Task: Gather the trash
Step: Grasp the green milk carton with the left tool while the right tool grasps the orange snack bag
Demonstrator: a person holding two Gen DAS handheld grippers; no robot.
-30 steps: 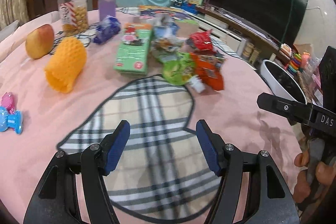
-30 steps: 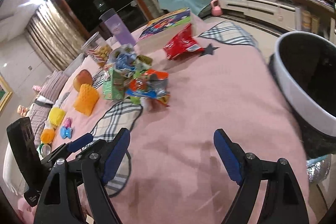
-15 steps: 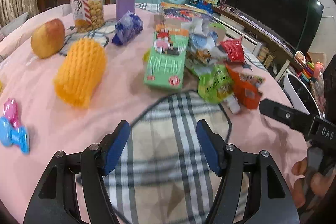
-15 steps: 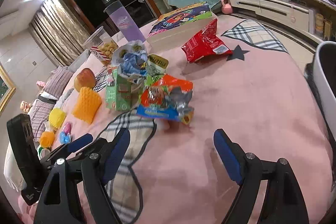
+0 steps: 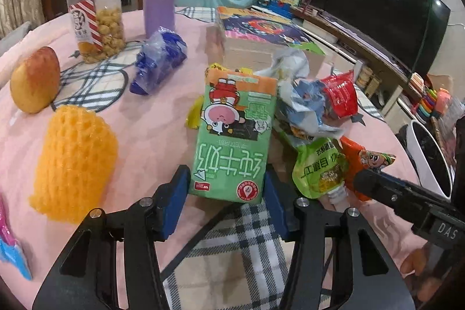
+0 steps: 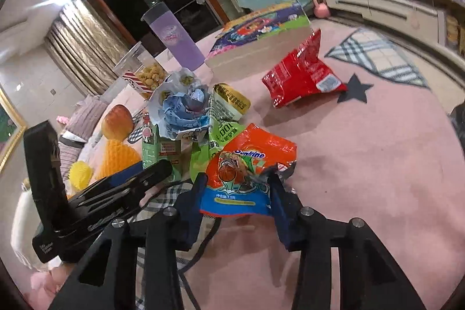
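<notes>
While its jaws have just been closing, the left gripper (image 5: 226,191) clasps the near end of a flat green milk carton (image 5: 232,135) between blue pads on the pink cloth (image 5: 151,135). The right gripper (image 6: 237,193), also just closing, pinches a crinkled orange foil wrapper (image 6: 250,161). Behind lie a crumpled blue-white bag (image 6: 180,112), a glossy red packet (image 6: 299,77) and a netted orange foam sleeve (image 5: 72,164).
</notes>
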